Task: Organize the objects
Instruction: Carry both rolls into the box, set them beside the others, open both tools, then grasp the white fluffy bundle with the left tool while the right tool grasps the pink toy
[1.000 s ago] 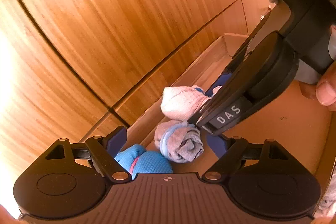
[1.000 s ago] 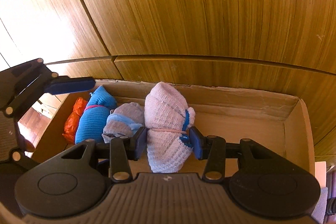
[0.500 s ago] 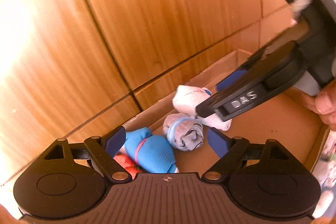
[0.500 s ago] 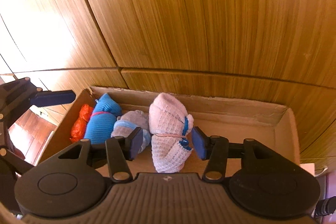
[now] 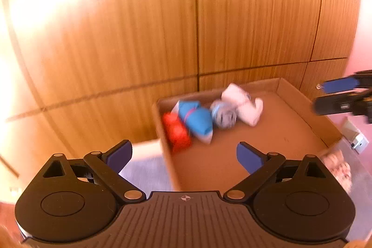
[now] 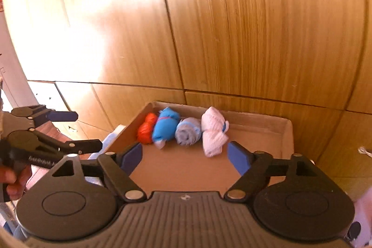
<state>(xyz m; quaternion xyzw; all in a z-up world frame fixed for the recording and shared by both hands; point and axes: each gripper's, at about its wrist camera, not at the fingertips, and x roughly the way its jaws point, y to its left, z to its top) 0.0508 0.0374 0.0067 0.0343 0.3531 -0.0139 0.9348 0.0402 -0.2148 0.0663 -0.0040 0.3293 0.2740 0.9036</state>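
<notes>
Left gripper (image 5: 183, 156) and right gripper (image 6: 184, 155) both spread apart, empty, jaws just opened wider, hung above cardboard box (image 6: 287, 131); white (image 6: 212, 131), grey (image 6: 188, 134), blue (image 6: 165, 127), orange (image 6: 146, 128) sock rolls rowed along far-left wall, probably leaving room for more.

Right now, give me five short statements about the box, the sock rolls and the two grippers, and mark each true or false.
1. Four sock rolls lie in the cardboard box. True.
2. The white roll is clamped in the right gripper. False: its jaws have just been opening and stand apart with nothing between them; the roll lies in the box.
3. The orange roll sits at the left end of the row. True.
4. The blue roll lies outside the box. False: it lies inside, between the orange roll and the grey roll.
5. The left gripper is open and empty. True.
</notes>
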